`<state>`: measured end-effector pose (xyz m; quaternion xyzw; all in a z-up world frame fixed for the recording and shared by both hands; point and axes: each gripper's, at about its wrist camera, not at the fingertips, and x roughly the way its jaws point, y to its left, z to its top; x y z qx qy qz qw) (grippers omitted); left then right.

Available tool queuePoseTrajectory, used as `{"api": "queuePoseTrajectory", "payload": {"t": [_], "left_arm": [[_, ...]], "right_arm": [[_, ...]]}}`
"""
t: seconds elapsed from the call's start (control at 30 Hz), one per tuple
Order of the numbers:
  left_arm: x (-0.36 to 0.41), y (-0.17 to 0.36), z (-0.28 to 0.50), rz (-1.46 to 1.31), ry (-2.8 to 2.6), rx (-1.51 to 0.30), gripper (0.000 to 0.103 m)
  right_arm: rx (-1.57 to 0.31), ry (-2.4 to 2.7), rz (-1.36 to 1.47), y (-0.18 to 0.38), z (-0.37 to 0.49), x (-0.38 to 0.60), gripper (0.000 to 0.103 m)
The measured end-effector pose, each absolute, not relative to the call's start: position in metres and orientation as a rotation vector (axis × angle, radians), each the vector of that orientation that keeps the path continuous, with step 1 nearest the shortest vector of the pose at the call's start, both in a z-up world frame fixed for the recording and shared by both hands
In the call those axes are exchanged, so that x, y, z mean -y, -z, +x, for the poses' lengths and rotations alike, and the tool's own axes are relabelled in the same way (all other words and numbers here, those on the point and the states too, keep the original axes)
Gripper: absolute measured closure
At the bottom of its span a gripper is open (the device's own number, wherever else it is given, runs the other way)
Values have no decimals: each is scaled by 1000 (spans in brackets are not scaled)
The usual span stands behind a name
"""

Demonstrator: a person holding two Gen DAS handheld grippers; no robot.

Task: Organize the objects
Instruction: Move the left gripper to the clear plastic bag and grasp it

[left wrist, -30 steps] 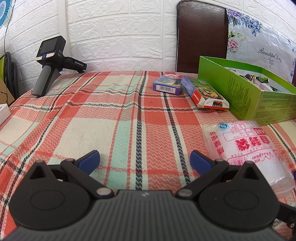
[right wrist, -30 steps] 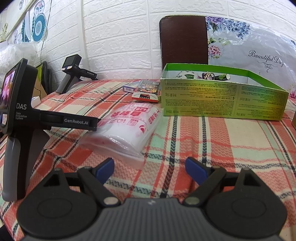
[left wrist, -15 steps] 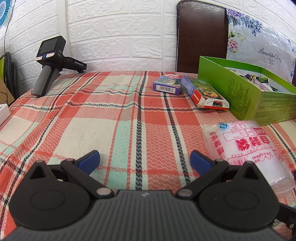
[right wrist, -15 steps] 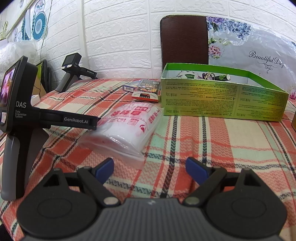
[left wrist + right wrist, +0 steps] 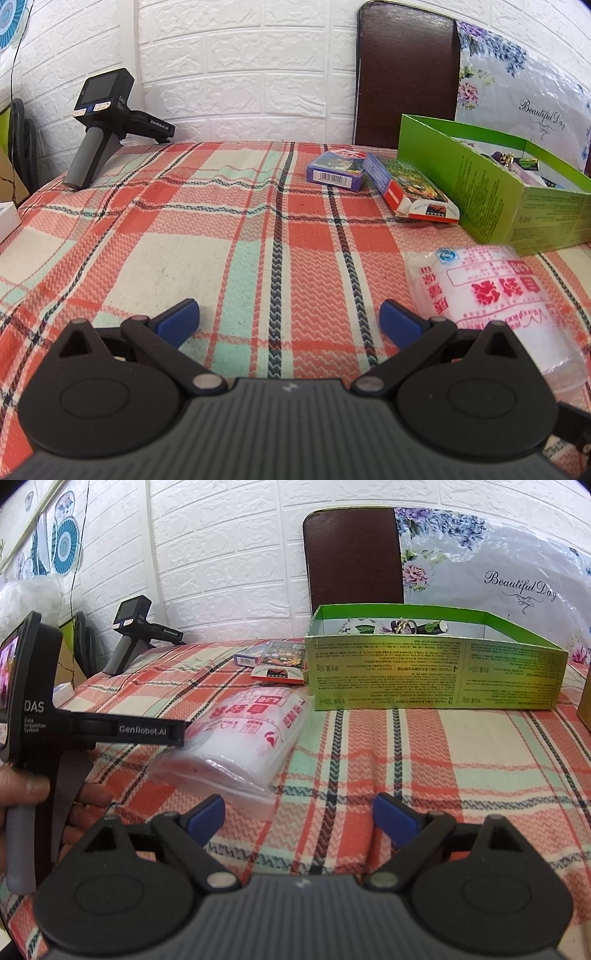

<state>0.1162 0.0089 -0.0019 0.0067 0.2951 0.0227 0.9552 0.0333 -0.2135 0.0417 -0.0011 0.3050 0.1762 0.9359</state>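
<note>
A clear plastic bag with red print (image 5: 491, 295) lies flat on the plaid cloth, just right of my left gripper (image 5: 288, 317), which is open and empty. In the right wrist view the same bag (image 5: 251, 734) lies ahead and left of my right gripper (image 5: 297, 808). Its jaws are opening, with only cloth between them. A green open box (image 5: 436, 679) holding small items stands behind the bag. Left of that green box (image 5: 517, 195) lie a purple card box (image 5: 336, 171) and a second printed card box (image 5: 410, 192).
A spare handheld gripper device (image 5: 99, 122) stands at the table's far left corner by the white brick wall. A brown chair back (image 5: 406, 74) and a flowered plastic bag (image 5: 517, 92) rise behind the table. A hand (image 5: 22, 786) grips the left device's handle.
The right gripper's jaws stand a shade wider than before. Neither gripper has shifted, and the objects on the cloth lie as they did.
</note>
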Motion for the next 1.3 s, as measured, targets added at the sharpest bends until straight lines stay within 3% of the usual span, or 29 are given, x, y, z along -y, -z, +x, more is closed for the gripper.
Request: {"api": "queuePoseTrajectory", "payload": {"t": [0.3, 0.67, 0.93, 1.03, 1.07, 1.17, 1.2, 1.27, 1.3], "left_arm": [[-14, -14, 78, 2, -112, -754, 0], [-15, -19, 57, 7, -100, -798, 0], [-5, -34, 65, 21, 35, -728, 0], [-9, -10, 72, -26, 83, -853, 0], [-7, -6, 62, 7, 69, -770, 0], [-6, -3, 50, 39, 81, -739, 0], [-7, -9, 55, 41, 101, -775, 2], [-16, -27, 68, -35, 164, -772, 18], [-18, -36, 73, -56, 183, -750, 18]], "right_arm": [[-614, -320, -19, -46, 18, 204, 11], [-588, -377, -28, -63, 2, 191, 10], [-615, -359, -35, -61, 21, 197, 10], [-618, -369, -48, -59, 26, 198, 10], [-621, -369, -58, -58, 29, 198, 10], [-634, -385, -60, -55, 37, 200, 11], [-635, -395, -63, -54, 39, 201, 11], [-639, -418, -82, -53, 45, 199, 11], [-643, -431, -92, -53, 49, 198, 11]]}}
